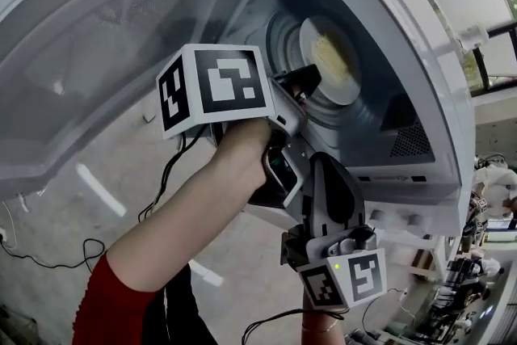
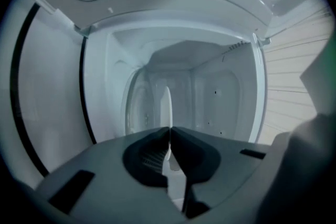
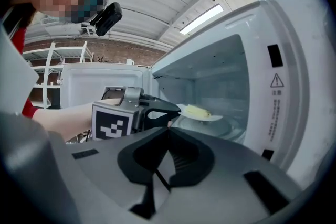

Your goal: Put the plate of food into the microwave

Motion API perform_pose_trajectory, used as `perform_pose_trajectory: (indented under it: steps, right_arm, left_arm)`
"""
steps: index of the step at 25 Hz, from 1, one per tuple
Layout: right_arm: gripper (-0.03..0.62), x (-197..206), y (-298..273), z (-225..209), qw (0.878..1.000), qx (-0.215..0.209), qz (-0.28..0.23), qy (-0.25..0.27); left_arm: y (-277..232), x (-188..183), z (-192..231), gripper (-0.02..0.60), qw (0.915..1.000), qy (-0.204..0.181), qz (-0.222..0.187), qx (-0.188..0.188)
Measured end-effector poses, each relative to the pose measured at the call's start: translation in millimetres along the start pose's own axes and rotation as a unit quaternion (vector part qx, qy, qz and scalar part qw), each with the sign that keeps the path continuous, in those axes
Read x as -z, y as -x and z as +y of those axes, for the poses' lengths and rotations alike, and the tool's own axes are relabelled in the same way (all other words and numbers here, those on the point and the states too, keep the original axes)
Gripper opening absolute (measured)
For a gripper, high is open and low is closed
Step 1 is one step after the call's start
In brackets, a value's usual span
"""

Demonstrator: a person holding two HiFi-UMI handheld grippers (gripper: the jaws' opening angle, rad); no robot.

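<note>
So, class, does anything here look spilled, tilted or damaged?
Nothing stands out. The left gripper holds the plate level inside the microwave, the food lies on it, and no spill shows.

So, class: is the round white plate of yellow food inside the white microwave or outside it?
Inside. The round white plate is past the open door, over the glass turntable, its rim pinched in the left gripper.

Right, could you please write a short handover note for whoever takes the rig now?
Left gripper: shut on the rim of the plate, reached inside the microwave.
Right gripper: shut, empty, outside below the opening.
Food on the plate, over the turntable; door open.
Done: plate is inside.
Left: set it down, release, withdraw, likely close the door.
</note>
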State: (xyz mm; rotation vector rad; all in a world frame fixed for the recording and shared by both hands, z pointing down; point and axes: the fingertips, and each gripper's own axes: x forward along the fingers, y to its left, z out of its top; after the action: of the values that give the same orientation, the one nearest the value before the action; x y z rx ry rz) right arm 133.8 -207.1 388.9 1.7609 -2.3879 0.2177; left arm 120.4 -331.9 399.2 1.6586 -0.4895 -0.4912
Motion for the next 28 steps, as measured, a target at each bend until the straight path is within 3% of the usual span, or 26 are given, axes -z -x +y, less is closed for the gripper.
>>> perform_pose_trajectory:
  steps: [17,28]
  right_arm:
    - [0.014,-15.4,-7.6,-6.5,1.000,0.014,0.011,0.025]
    - [0.014,-19.5,0.1,-16.4,1.000,0.009,0.004,0.014]
  left_arm:
    - [-24.0,1.0,5.3,0.020,0.9930,-0.065,0.059,-0.078]
    - [-26.1,0.7,16.2,0.020,0.9750,-0.127,0.091,-0.159]
